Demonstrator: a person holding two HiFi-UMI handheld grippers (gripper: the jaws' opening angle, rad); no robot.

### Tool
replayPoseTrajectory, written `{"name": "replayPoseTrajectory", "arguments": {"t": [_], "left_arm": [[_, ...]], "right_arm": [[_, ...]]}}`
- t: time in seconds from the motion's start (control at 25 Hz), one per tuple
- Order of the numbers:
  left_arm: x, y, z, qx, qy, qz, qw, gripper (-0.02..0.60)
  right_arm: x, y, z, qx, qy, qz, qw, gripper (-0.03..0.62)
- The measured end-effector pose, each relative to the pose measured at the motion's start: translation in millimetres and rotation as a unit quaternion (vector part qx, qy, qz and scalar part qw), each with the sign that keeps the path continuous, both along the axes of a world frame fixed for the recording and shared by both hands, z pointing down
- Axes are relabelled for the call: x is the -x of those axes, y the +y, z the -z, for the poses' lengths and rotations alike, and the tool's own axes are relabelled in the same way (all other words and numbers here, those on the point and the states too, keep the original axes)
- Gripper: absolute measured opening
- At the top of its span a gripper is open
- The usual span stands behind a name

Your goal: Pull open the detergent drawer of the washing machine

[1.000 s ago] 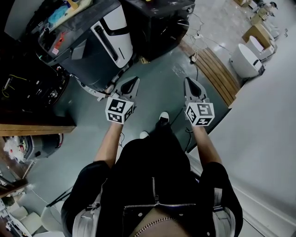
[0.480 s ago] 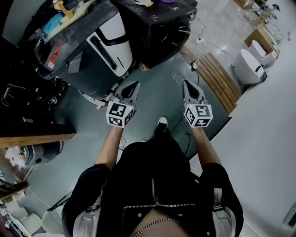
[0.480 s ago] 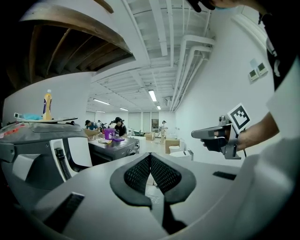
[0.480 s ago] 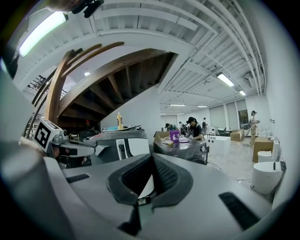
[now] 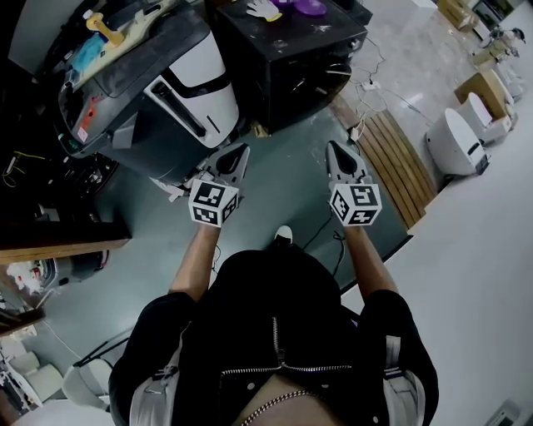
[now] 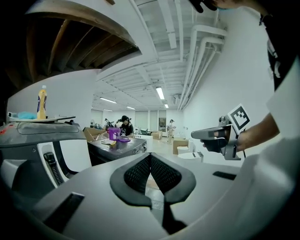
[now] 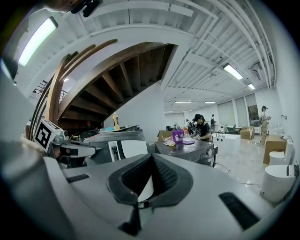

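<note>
Well, nearest to me is the person in a black jacket with a metal zip (image 5: 279, 333). They hold a gripper in each hand, both short of the black, box-shaped washing machine (image 5: 291, 62) and pointing towards it. The left gripper (image 5: 241, 151) has its ribbed dark pads pressed tip to tip with nothing between them. The right gripper (image 5: 335, 148) is closed the same way, also empty. Each carries a white marker cube (image 5: 213, 202) printed with black squares. Between the grippers and the washing machine lies smooth grey-green floor (image 5: 283, 158). One white-toed shoe (image 5: 284, 235) stands further back from the machine than the grippers.

The washing machine is matt black with a flat, scuffed top and shiny metal knobs (image 6: 136, 148) on its front. That front is so dark that I can't pick out the detergent drawer, or tell whether it is pulled out. On the top lie a white glove (image 5: 265, 10) and purple plastic pieces (image 5: 310, 7), cut off by the upper edge of the head view.

Just left of the washing machine stands a rounded grey appliance with a glossy white panel and a long black handle (image 5: 179, 83), with a yellow bottle (image 5: 102, 29) on top. To the right of the washing machine are pale wooden slats (image 5: 391, 141) and thin cables (image 5: 362, 100). Beyond the washing machine stands a person in dark clothes (image 7: 200, 127), small and indistinct.
</note>
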State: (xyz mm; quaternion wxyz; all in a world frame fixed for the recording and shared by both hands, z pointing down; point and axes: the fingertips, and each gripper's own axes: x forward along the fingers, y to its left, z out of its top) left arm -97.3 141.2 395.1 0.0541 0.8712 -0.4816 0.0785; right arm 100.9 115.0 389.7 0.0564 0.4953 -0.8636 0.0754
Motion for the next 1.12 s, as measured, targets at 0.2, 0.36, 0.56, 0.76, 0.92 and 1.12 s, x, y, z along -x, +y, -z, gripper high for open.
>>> {"name": "replayPoseTrajectory", "arguments": {"t": [0.2, 0.36, 0.56, 0.76, 0.92, 1.12], "left_arm": [[-22.0, -28.2, 0.5, 0.007, 0.003, 0.024, 0.9997, 0.018], [-29.1, -44.9, -2.0, 0.011, -0.008, 0.032, 0.9994, 0.018], [-29.0, -66.1, -2.9, 0.01, -0.015, 0.037, 0.9991, 0.018], [-25.0, -94.8, -7.2, 0.006, -0.011, 0.03, 0.9995, 0.018], [-22.6, -134.2, -14.4, 0.007, -0.006, 0.013, 0.9999, 0.018], [-16.9, -196.7, -14.8, 0.007, -0.004, -0.012, 0.9999, 0.018]], "right_arm": [[-19.3, -42.8, -2.9, 0.006, 0.0, 0.028, 1.0, 0.006], [-27.2, -70.3, -4.5, 0.01, -0.02, 0.032, 0.999, 0.006], [-23.0, -92.1, -17.5, 0.025, -0.033, 0.036, 0.999, 0.006], [-11.3, -114.8, -24.7, 0.03, -0.037, 0.035, 0.998, 0.006], [-6.0, -146.3, -27.0, 0.032, -0.039, 0.019, 0.999, 0.006], [4.1, -199.2, -24.2, 0.039, -0.041, 0.003, 0.998, 0.006]]}}
